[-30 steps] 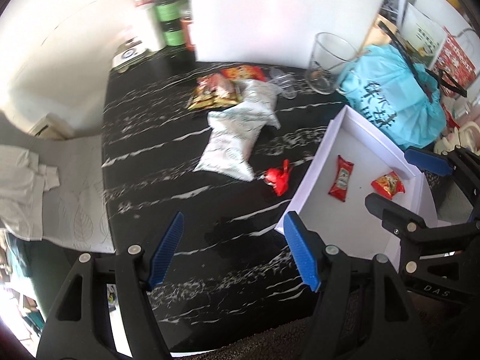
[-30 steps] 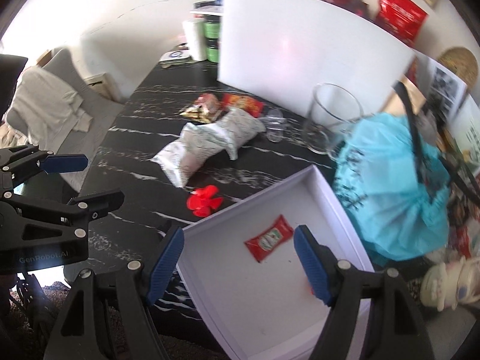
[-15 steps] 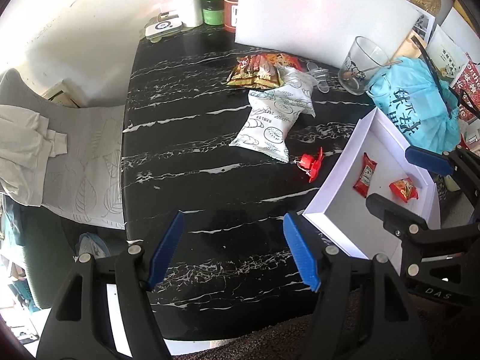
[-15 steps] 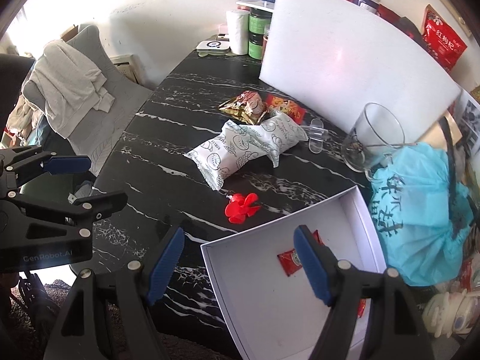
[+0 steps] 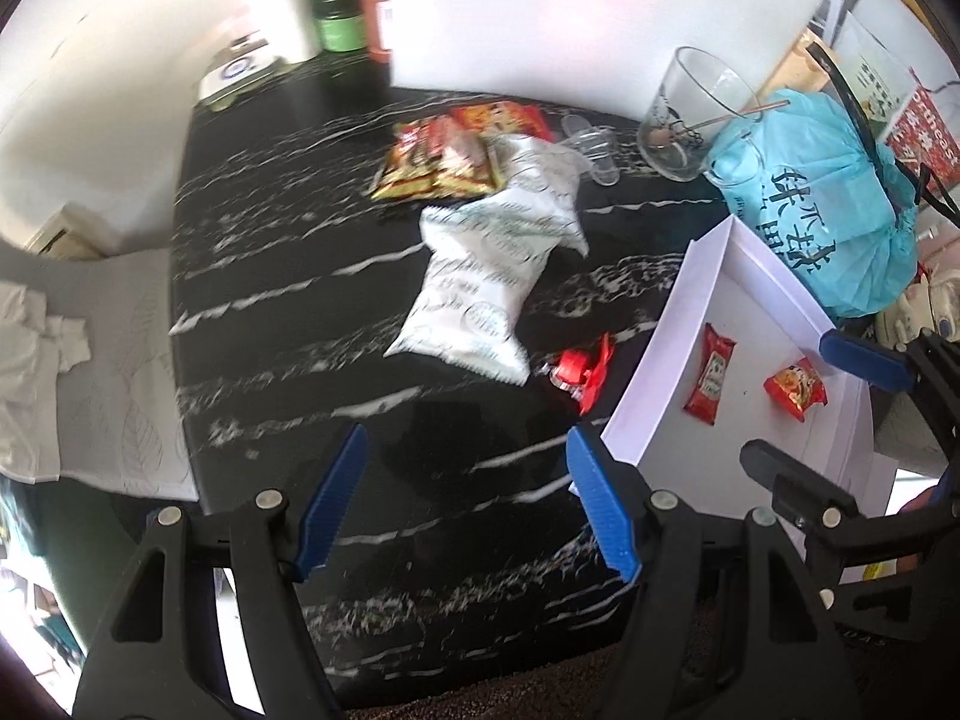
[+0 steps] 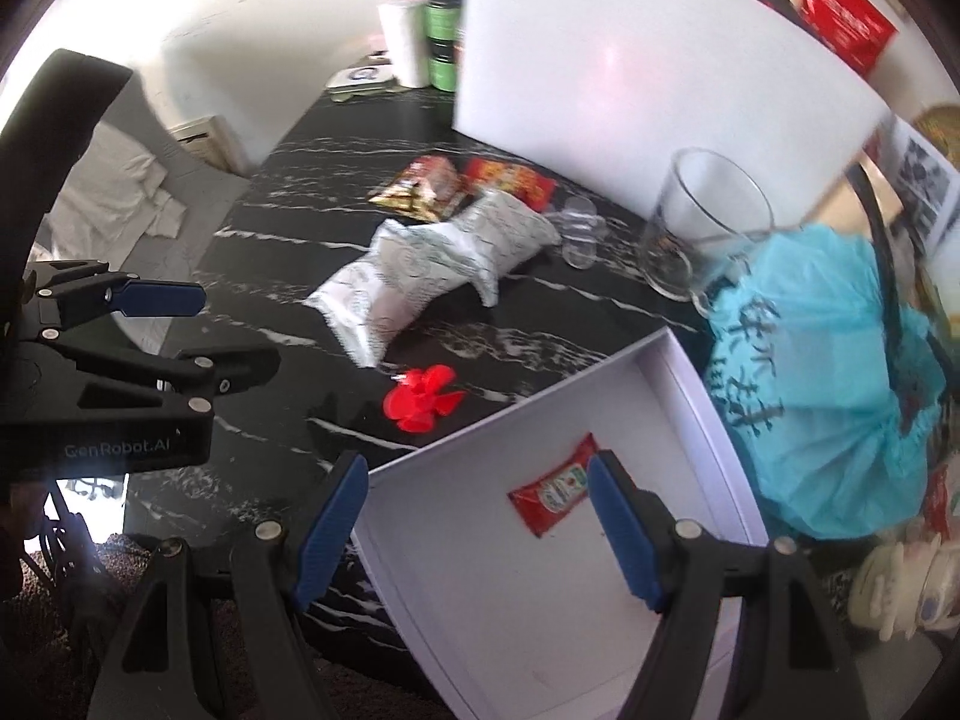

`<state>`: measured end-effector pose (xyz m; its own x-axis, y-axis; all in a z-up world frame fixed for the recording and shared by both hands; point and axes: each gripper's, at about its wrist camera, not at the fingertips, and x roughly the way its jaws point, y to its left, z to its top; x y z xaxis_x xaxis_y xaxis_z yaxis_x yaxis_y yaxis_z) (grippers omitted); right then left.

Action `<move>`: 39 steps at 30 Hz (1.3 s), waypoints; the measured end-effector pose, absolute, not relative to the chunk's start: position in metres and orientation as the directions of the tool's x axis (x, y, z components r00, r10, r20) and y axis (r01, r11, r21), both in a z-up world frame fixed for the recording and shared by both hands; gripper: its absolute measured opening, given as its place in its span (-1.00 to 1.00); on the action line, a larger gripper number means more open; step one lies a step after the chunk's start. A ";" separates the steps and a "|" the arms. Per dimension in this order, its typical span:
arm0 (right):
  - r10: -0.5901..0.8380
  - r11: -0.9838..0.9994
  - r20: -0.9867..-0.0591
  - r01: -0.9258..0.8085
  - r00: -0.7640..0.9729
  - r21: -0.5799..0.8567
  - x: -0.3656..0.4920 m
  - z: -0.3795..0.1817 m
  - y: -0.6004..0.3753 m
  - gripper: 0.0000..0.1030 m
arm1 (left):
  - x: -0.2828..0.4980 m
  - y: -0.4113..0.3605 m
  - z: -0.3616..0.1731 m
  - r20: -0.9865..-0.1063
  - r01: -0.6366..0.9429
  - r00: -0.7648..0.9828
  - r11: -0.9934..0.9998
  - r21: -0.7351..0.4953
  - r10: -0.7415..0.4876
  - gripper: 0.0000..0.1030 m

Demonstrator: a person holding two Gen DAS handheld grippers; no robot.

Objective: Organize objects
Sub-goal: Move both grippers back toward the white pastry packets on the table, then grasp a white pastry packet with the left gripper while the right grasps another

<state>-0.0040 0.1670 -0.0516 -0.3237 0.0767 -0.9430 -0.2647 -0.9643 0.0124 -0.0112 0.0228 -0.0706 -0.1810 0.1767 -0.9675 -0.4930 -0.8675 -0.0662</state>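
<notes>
Black white-veined worktop (image 5: 288,312) seen from both wrist cameras, pointing steeply down.

Left gripper (image 5: 465,501): blue-padded jaws standing apart, nothing between them, only bare worktop below. Same gripper visible at the left of the right wrist view, side plate lettered "GenRobot.AI".

Right gripper (image 6: 480,525): jaws likewise apart and empty, poised over the near corner of the white box (image 6: 708,384). In the left wrist view, part of a word ending "AS" faintly legible low on its body.

White box at the right edge of the worktop, holding a red ketchup sachet (image 6: 555,492) with a small green-and-white label, too blurred to read, and a small red-orange snack packet (image 5: 795,390), print illegible.

Still on the worktop, outside the box: red plastic propeller-like piece (image 6: 423,399) just beside the box's far wall; white printed snack bag (image 5: 480,288), pattern unreadable; gold-and-red snack packets (image 5: 438,162) behind it, touching; small clear plastic cups (image 5: 591,147).

Background: clear glass (image 6: 699,228) with a printed motif near its base; light-blue plastic bag (image 5: 822,204) bearing large dark Chinese characters; white board (image 5: 576,18) standing upright; green-labelled jars (image 5: 336,6); red package with white lettering (image 6: 843,21), not legible.
</notes>
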 end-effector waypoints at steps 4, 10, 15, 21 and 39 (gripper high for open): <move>0.072 -0.953 -0.948 -0.302 -0.309 0.026 -0.010 -0.060 0.183 0.49 | -0.023 0.037 -0.079 -0.969 -0.524 -0.160 -0.849 -0.077 0.186 0.32; 0.059 -0.949 -0.956 -0.312 -0.287 0.035 -0.030 -0.074 0.197 0.49 | -0.045 0.045 -0.100 -0.976 -0.533 -0.118 -0.841 -0.093 0.183 0.32; 0.044 -0.954 -0.959 -0.297 -0.280 0.043 -0.051 -0.080 0.206 0.49 | -0.061 0.053 -0.117 -0.979 -0.581 -0.066 -0.805 -0.118 0.191 0.32; 0.062 -0.962 -0.969 -0.274 -0.241 0.007 -0.076 -0.093 0.219 0.49 | -0.077 0.060 -0.134 -0.979 -0.589 -0.111 -0.805 -0.077 0.174 0.32; -0.040 -0.948 -0.952 -0.289 -0.305 0.132 -0.157 -0.116 0.234 0.49 | -0.127 0.027 -0.173 -0.958 -0.384 -0.021 -0.887 -0.255 0.285 0.46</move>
<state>-0.1575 0.2344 -0.1156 -0.3048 -0.0398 -0.9516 -0.2891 -0.9481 0.1322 -0.1272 0.0271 -0.1733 -0.0208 0.2847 -0.9584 -0.3843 -0.8873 -0.2552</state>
